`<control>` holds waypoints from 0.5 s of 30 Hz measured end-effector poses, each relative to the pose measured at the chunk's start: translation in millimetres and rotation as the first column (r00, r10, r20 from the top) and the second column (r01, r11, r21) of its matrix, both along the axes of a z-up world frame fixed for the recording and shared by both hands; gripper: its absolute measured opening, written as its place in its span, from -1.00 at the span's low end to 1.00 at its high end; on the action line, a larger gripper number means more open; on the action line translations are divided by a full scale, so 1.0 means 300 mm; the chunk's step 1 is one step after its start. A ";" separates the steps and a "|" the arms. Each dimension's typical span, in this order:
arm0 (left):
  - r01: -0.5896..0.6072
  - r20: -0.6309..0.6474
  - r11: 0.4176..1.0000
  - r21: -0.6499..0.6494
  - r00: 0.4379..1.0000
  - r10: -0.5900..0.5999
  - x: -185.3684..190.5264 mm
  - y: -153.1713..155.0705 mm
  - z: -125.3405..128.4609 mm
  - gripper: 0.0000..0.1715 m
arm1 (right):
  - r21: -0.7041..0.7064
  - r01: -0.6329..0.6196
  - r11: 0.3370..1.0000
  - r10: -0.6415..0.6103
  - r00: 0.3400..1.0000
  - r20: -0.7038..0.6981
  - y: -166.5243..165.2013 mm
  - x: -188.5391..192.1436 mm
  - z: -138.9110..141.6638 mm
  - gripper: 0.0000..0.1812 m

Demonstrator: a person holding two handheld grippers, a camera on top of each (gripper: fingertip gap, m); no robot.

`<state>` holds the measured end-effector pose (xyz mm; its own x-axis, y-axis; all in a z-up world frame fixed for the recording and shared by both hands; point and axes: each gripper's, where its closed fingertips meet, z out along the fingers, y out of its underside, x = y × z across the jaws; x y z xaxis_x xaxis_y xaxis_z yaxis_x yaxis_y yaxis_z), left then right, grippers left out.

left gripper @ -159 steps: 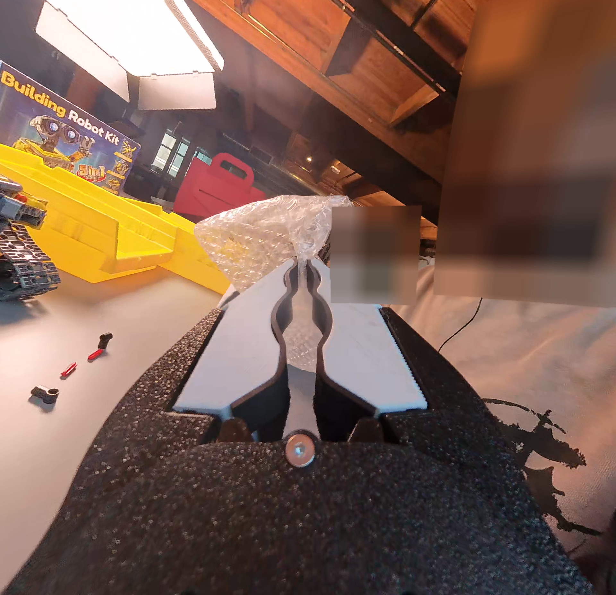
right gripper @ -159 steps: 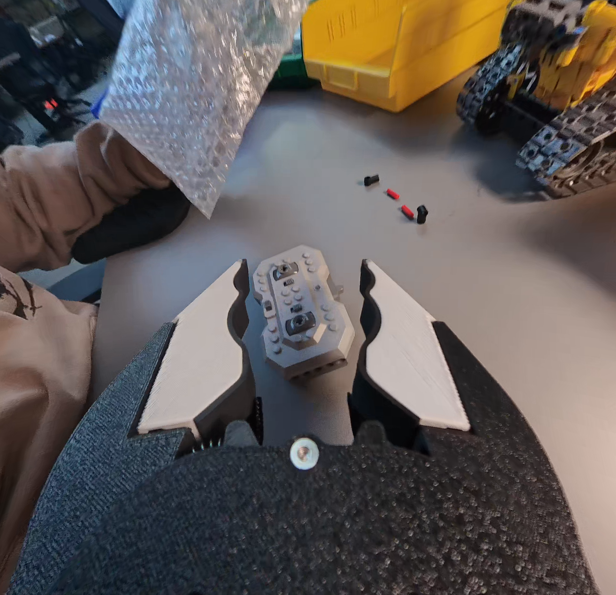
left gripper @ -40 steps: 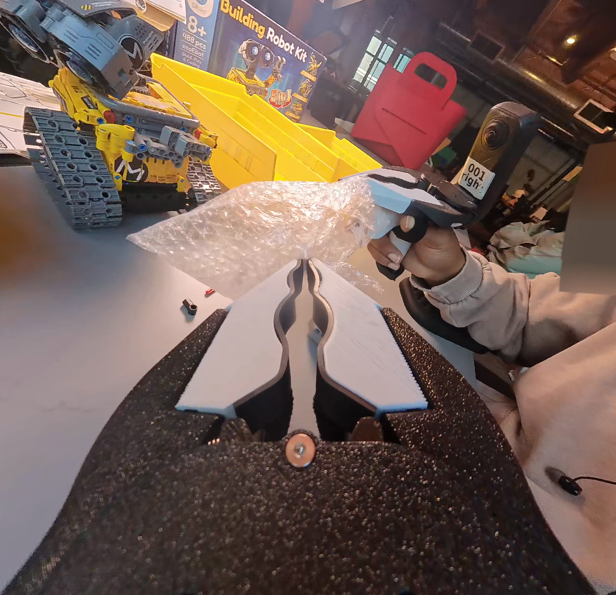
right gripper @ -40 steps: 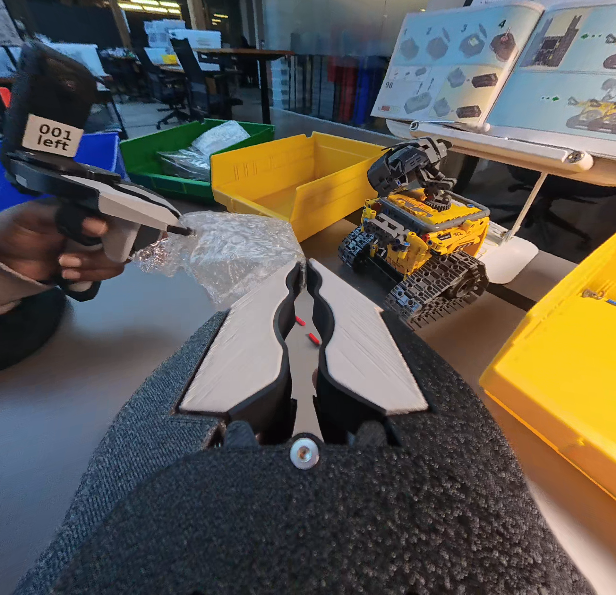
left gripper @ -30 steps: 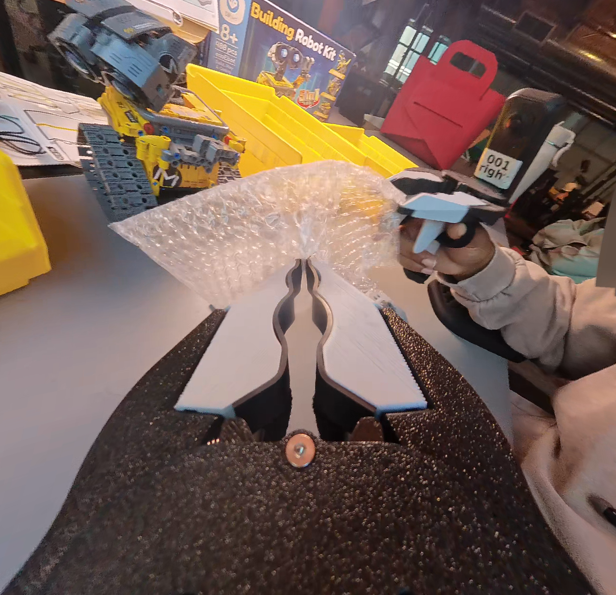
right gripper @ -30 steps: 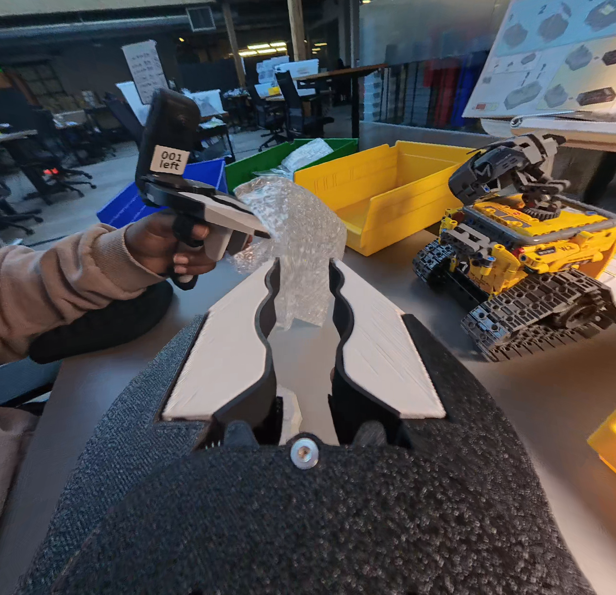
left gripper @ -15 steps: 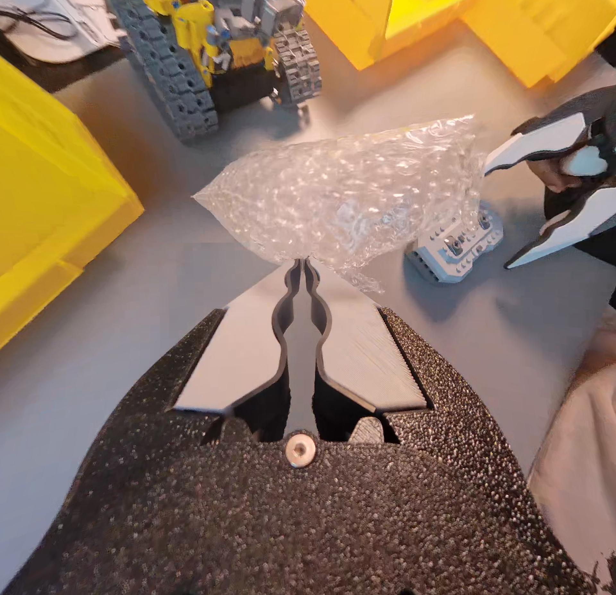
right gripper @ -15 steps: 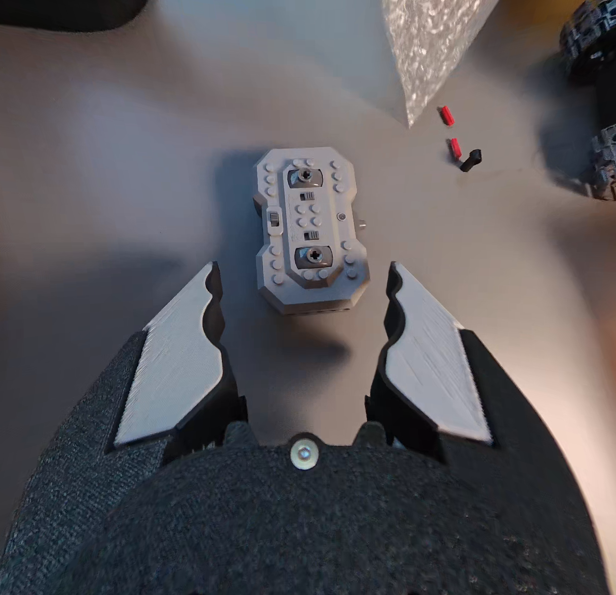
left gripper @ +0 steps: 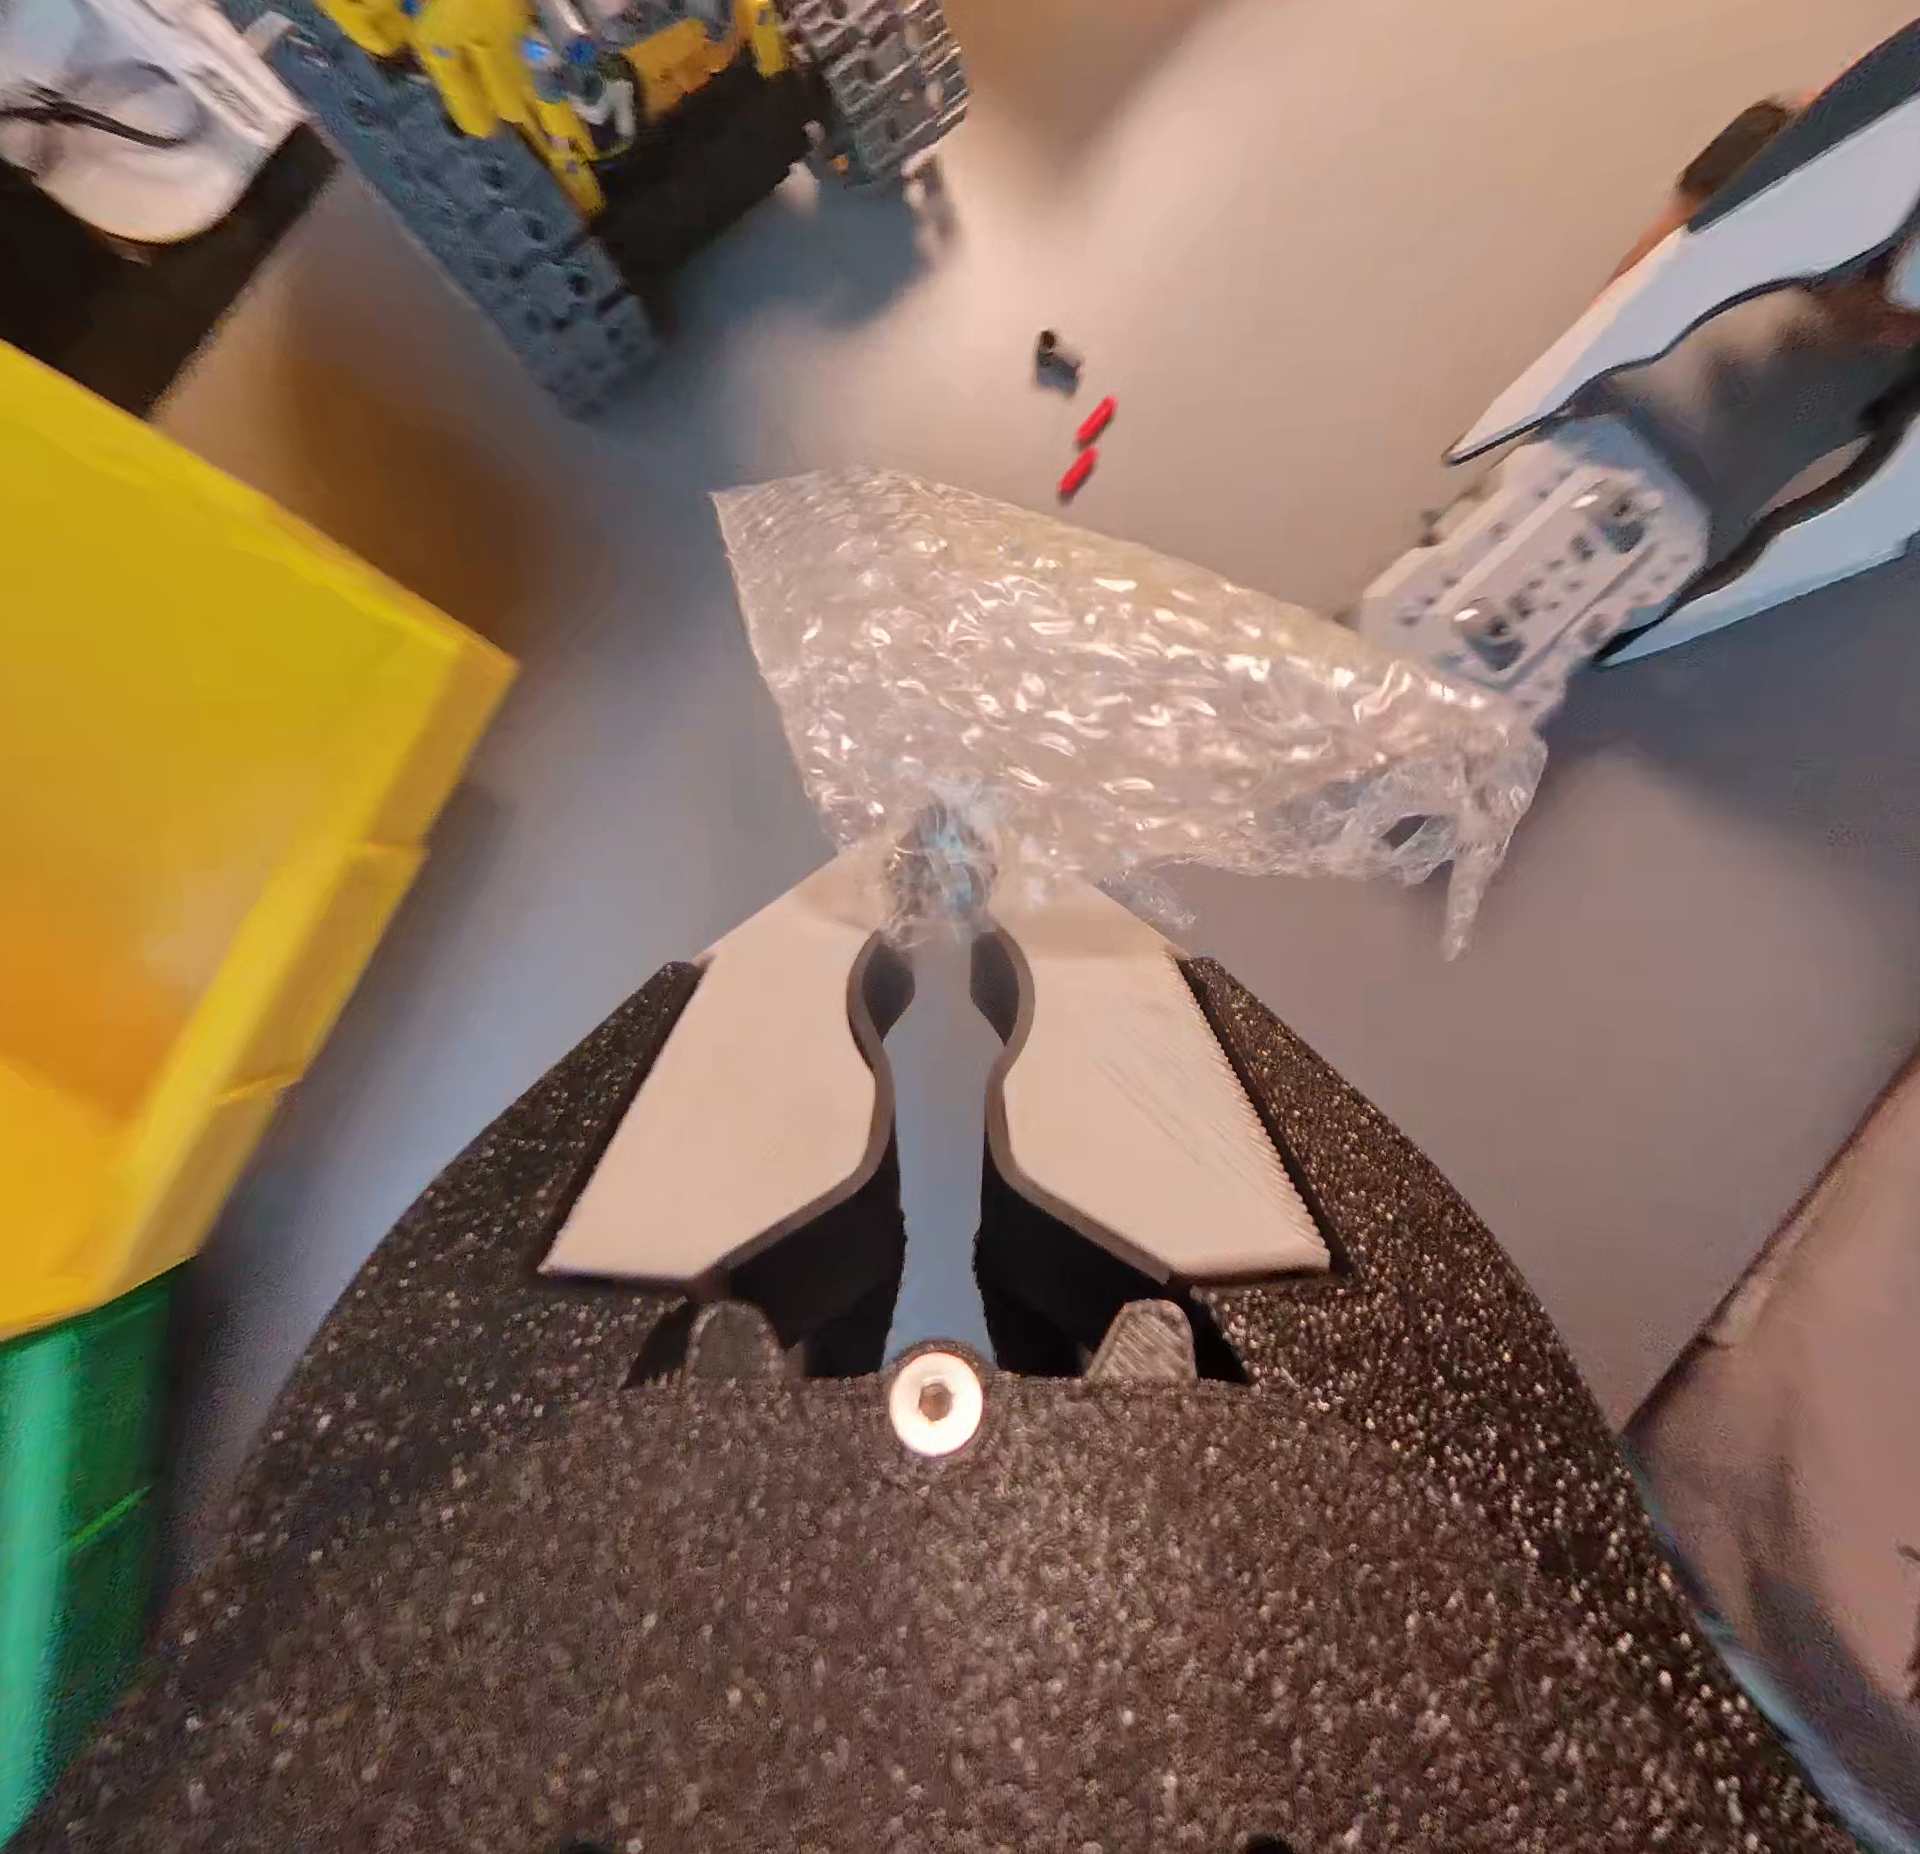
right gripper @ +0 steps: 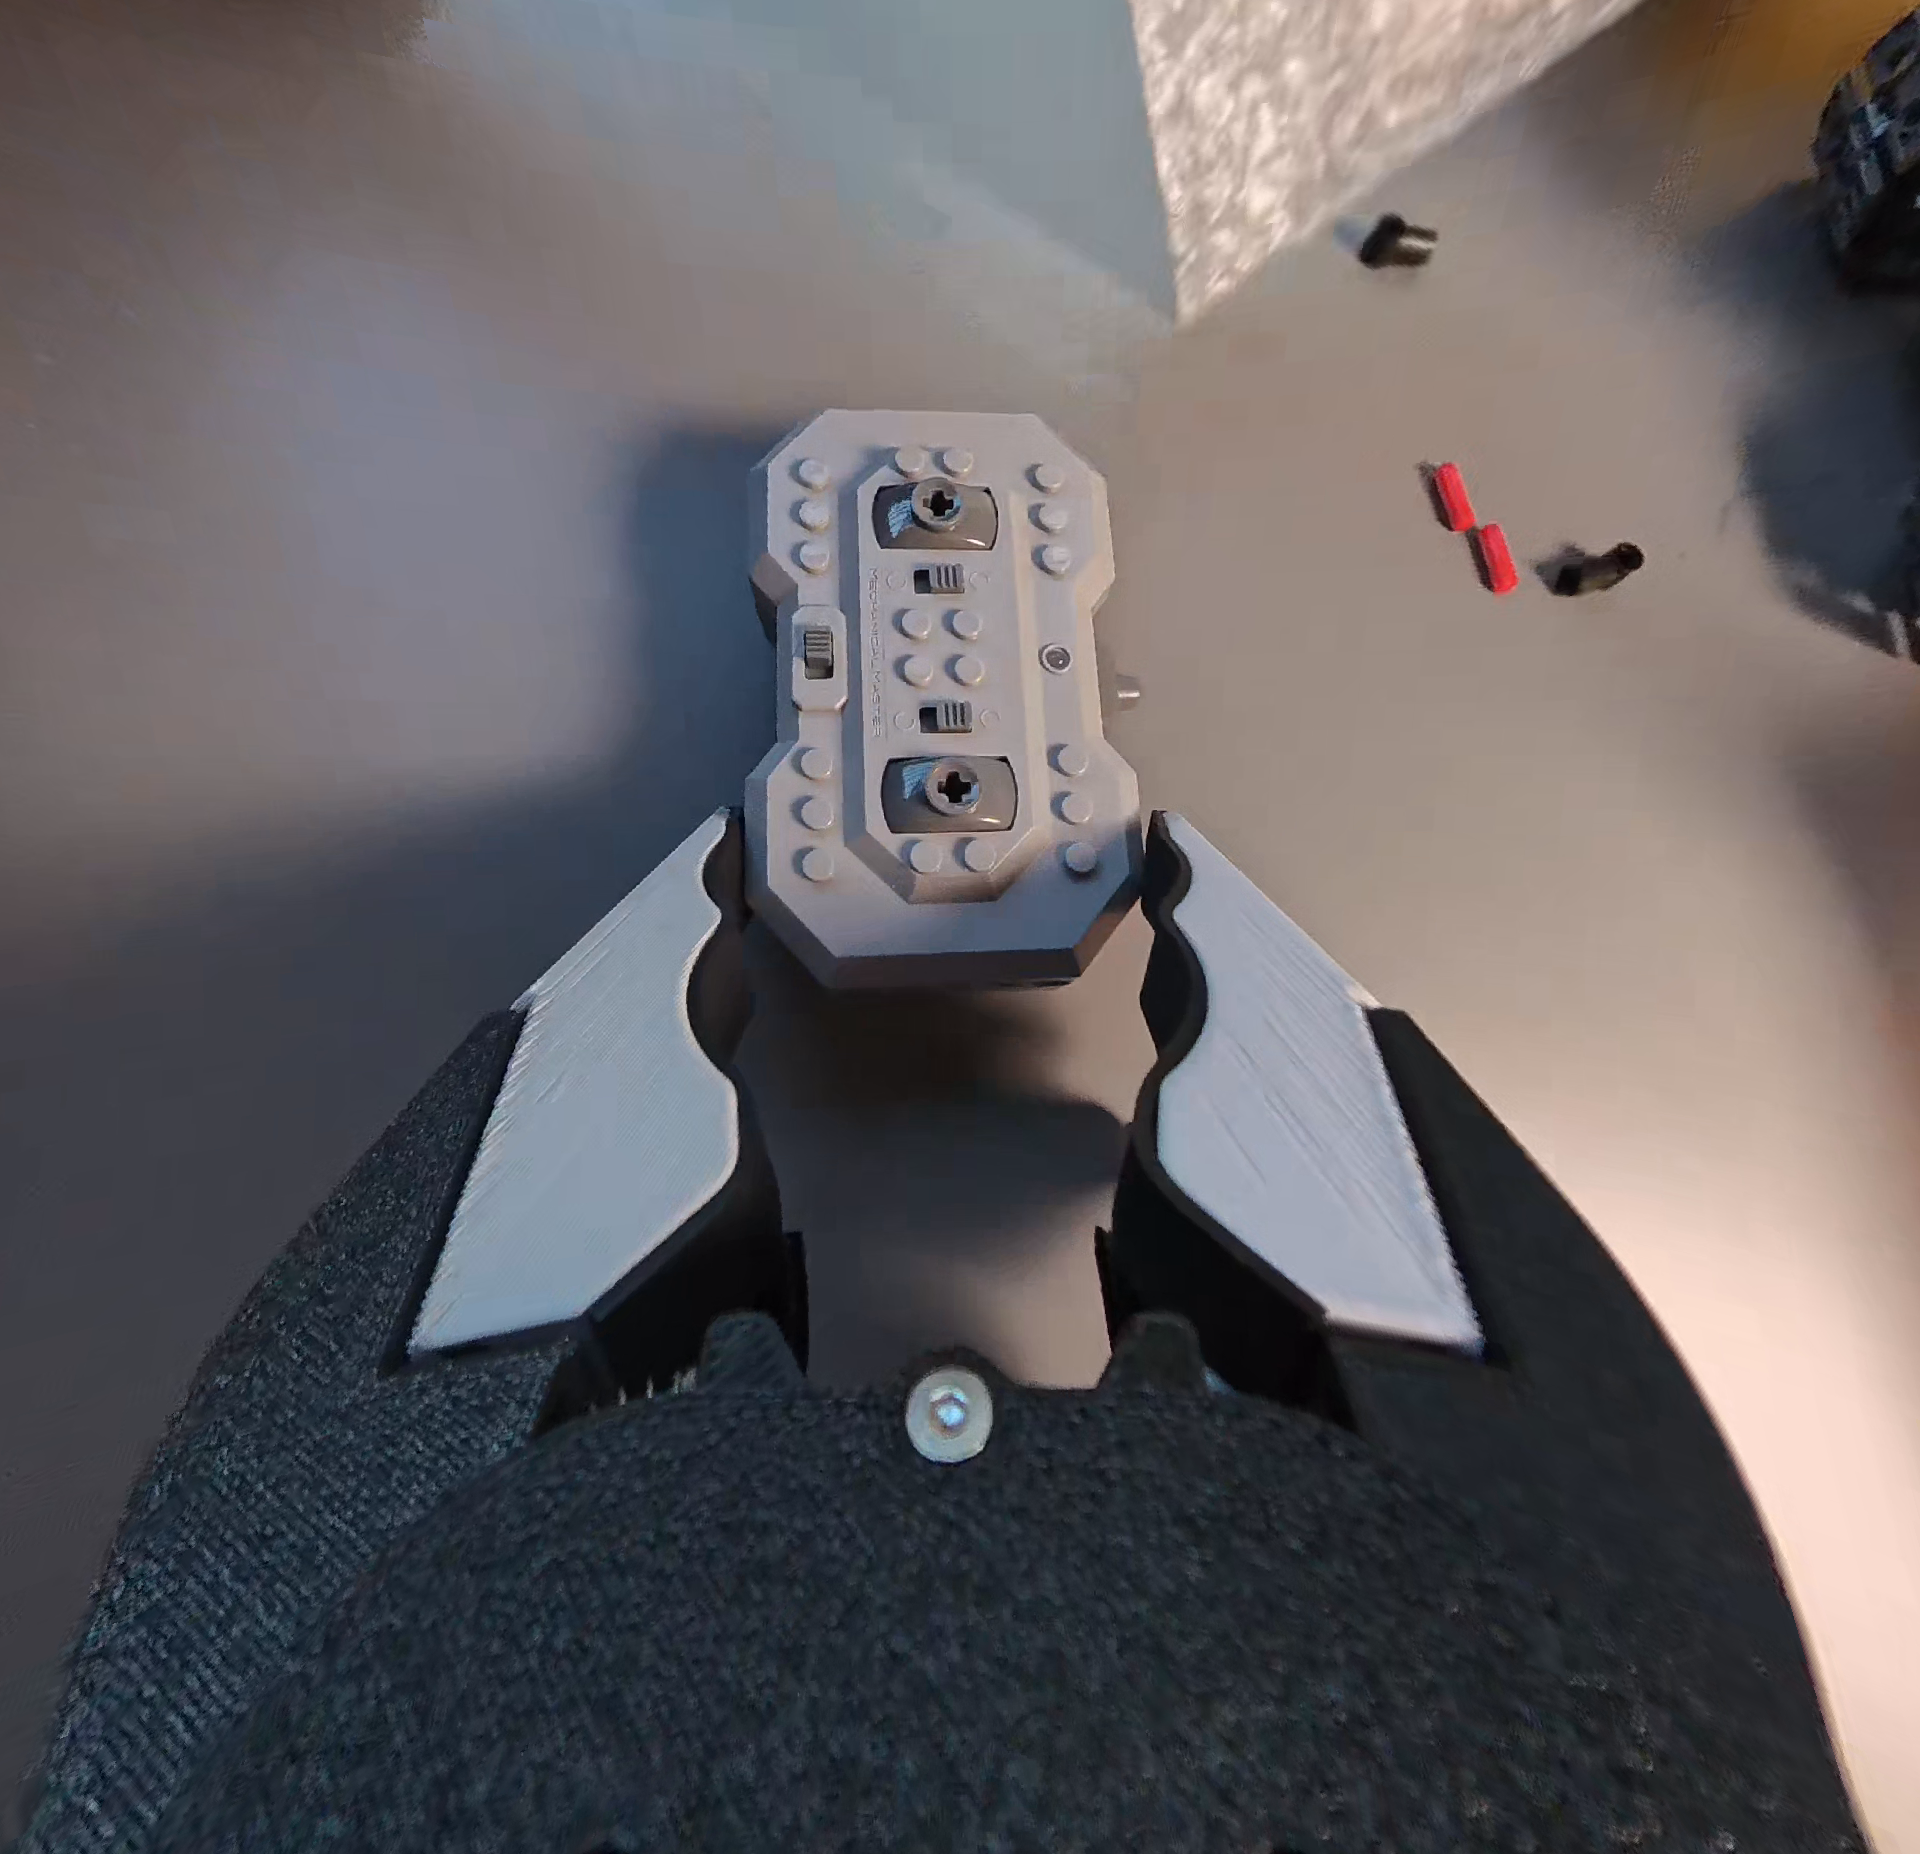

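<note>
Two claws working over a grey surface (left gripper: 644,599).

Left claw (left gripper: 938,921) clenched on a bunched edge of the bubble-wrap bag (left gripper: 1070,682), keeping its mouth hanging toward the grey studded block (right gripper: 935,692); right claw (right gripper: 940,838) spread wide, straddling the block's near end, its tips apparently touching the sides.

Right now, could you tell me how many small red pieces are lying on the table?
2: both red pieces lie end to end on the table, right of the grey studded module; others may be hidden.
</note>
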<state>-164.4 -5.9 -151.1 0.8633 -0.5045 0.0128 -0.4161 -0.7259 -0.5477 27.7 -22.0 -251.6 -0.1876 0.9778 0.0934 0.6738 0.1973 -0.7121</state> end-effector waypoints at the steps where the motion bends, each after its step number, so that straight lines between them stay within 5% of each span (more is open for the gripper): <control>1: 0.012 -0.089 1.000 0.004 0.996 -0.012 -0.029 -0.016 0.038 -0.99 | -0.009 -0.024 1.000 0.023 0.999 -0.022 -0.021 -0.011 0.010 -0.17; 6: 0.167 -0.256 0.977 -0.132 0.947 -0.196 0.026 -0.097 0.108 -0.98 | -0.071 -0.142 0.987 0.128 0.976 -0.174 -0.152 -0.094 0.133 -0.17; 10: 0.253 -0.131 0.927 -0.275 0.946 -0.297 0.141 -0.098 -0.054 -0.98 | -0.100 -0.214 0.972 0.178 0.941 -0.289 -0.249 -0.135 0.250 -0.18; 15: 0.305 0.144 0.890 -0.339 0.952 -0.271 0.271 -0.092 -0.222 -0.98 | -0.146 -0.180 0.973 0.103 0.899 -0.426 -0.246 -0.143 0.369 -0.18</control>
<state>-83.2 -33.4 -217.6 0.6671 -0.6786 0.3075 -0.5975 -0.7338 -0.3233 -15.3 -95.9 -141.0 -0.3078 0.9512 0.0205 0.2861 0.1131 -0.9515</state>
